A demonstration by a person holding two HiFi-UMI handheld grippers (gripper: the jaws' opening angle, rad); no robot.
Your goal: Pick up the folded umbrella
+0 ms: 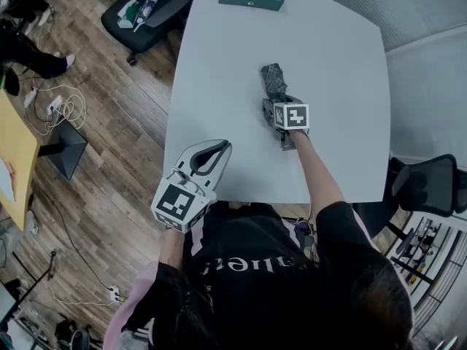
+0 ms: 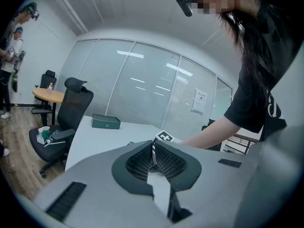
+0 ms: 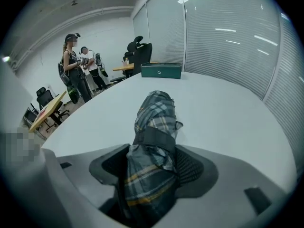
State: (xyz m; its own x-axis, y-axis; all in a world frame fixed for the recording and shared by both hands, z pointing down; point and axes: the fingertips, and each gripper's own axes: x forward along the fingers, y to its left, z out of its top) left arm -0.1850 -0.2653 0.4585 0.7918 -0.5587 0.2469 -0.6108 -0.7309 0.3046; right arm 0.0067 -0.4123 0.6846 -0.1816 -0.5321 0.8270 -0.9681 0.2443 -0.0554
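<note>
Folded umbrella [image 3: 156, 118] | on table [image 3: 228, 122] | between spread jaws, right claw [image 3: 152, 163]

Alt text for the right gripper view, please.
A folded plaid umbrella lies on a white table, its near end between the right gripper's open jaws. A green box sits at the far edge; two people stand beyond.
</note>
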